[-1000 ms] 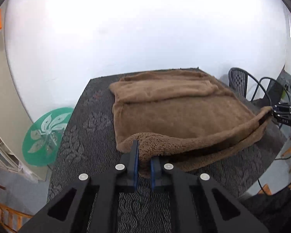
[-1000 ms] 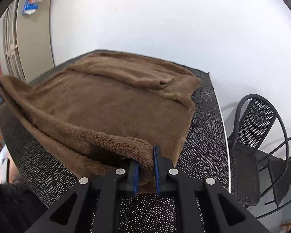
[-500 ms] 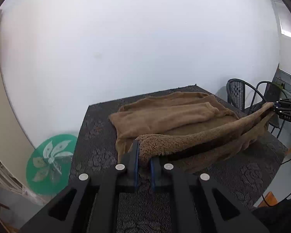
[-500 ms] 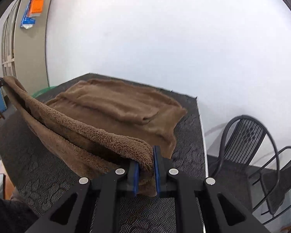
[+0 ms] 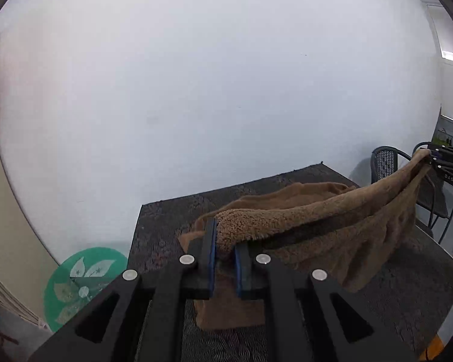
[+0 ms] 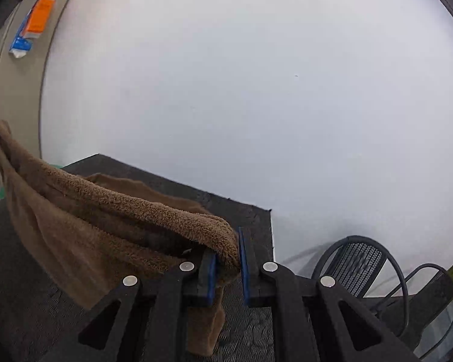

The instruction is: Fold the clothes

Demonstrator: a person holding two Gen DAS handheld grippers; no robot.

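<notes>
Right now your left gripper (image 5: 225,256) is clamped on one corner of the brown fleece garment (image 5: 311,226), its blue pads (image 5: 210,250) pinching the thick plush edge. Your right gripper (image 6: 227,264) is closed on the opposite corner in the same way, with fabric bunched between its 2 fingers. Between the 2 grippers the held edge stretches as a sagging line, raised above the dark patterned table (image 5: 166,226). From that edge the garment hangs down in a loose curtain with vertical creases; its lower part rests on the table, and a further portion lies on the surface behind the lifted edge. In the left wrist view your right gripper appears at the far right, level with the back of a black mesh chair (image 5: 386,163) beside the table. A plain white wall (image 5: 211,90) fills the background. A green round sign with a pale flower (image 5: 81,283) leans low at the left, beyond the table's side.
</notes>
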